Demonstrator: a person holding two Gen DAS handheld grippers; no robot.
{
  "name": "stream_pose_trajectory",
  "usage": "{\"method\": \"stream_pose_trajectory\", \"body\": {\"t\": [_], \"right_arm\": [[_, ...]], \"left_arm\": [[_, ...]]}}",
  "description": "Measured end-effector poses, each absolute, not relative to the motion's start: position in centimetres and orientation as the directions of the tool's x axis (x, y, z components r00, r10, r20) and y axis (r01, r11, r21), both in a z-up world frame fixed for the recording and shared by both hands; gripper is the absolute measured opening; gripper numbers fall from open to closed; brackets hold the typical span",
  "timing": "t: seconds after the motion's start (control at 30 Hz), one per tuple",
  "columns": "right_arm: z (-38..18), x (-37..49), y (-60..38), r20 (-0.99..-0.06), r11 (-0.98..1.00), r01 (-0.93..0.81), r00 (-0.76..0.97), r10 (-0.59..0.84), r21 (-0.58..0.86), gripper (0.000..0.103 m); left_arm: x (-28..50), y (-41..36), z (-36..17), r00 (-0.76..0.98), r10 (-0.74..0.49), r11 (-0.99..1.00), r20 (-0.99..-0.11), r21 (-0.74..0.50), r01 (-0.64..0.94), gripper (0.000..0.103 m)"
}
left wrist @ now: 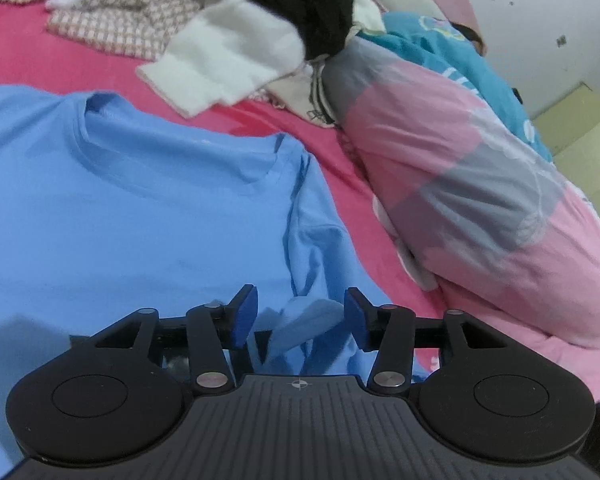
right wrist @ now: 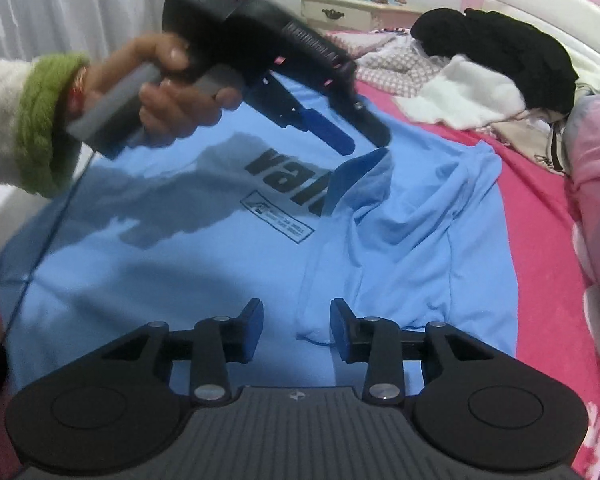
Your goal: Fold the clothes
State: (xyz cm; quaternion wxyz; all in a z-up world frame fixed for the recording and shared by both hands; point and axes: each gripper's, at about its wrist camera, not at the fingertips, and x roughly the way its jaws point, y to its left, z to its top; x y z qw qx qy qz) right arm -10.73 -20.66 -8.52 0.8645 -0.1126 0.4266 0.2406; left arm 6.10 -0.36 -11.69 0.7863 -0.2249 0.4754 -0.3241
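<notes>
Looking down past our right tongs [right wrist: 296, 330], we see them part open with nothing in them, just above the blue T-shirt [right wrist: 180, 280] spread on the pink bed [right wrist: 540, 208]. Our left tongs [left wrist: 300, 318] are part open around a raised fold of sleeve, perhaps not pinching it. Farther back lies a pile of clothes [right wrist: 492, 68].

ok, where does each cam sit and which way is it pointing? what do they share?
Left wrist: on the left gripper, angled down over the blue T-shirt collar toward the clothes pile and pink quilt; its open fingers straddle a cloth fold.
Right wrist: on the right gripper, looking across the shirt's print at the hand with the left gripper; own fingers open.
Shared: T-shirt, clothes pile, red sheet.
</notes>
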Motion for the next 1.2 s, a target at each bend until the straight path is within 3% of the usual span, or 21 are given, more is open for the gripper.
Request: {"method": "stream_pose_trajectory", "body": {"t": [0.2, 0.3, 0.6, 0.83, 0.9, 0.93, 0.97, 1.0, 1.2], "right_arm": [[-9.7, -10.2, -19.7, -0.807, 0.863, -0.502, 0.532, 0.257, -0.056, 0.038], [-10.2, -10.2, -19.5, -0.814, 0.856, -0.510, 0.530, 0.240, -0.080, 0.030], [-9.6, -10.6, -19.1, -0.814, 0.863, -0.498, 0.533, 0.230, -0.082, 0.028], [-9.9, -10.3, -19.2, -0.827, 0.867, -0.491, 0.519, 0.217, -0.080, 0.028], [-10.3, -9.8, -19.5, -0.831, 0.873, -0.483, 0.508, 0.225, -0.059, 0.024], [-10.3, -9.6, -19.6, -0.832, 0.880, -0.473, 0.506, 0.225, -0.050, 0.013], [-10.2, -9.4, -19.9, -0.832, 0.887, -0.461, 0.507, 0.226, -0.040, 0.010], [-9.9, -9.2, -20.2, -0.828, 0.893, -0.449, 0.510, 0.234, -0.025, 0.006], [-5.8, -10.9, -21.2, -0.769, 0.906, -0.422, 0.572, 0.284, 0.021, 0.006]], "left_arm": [[5.9, 1.2, -11.2, 0.386, -0.719, 0.682, -0.578, -0.693, 0.232, 0.048], [5.6, 2.3, -10.3, 0.446, -0.718, 0.669, -0.534, -0.707, 0.229, 0.048], [5.6, -2.0, -12.1, 0.402, -0.591, 0.804, -0.699, -0.474, 0.359, 0.049], [4.8, -2.9, -13.0, 0.362, -0.616, 0.771, -0.700, -0.441, 0.459, 0.047], [4.6, -2.9, -13.1, 0.358, -0.626, 0.763, -0.692, -0.451, 0.462, 0.036], [4.6, -2.8, -13.2, 0.355, -0.634, 0.759, -0.687, -0.464, 0.457, 0.026], [4.6, -2.7, -13.2, 0.348, -0.641, 0.755, -0.684, -0.481, 0.446, 0.013], [4.6, -2.4, -13.1, 0.346, -0.646, 0.756, -0.681, -0.504, 0.418, 0.008], [3.7, 1.4, -10.0, 0.390, -0.654, 0.753, -0.649, -0.609, 0.249, 0.005]]}}
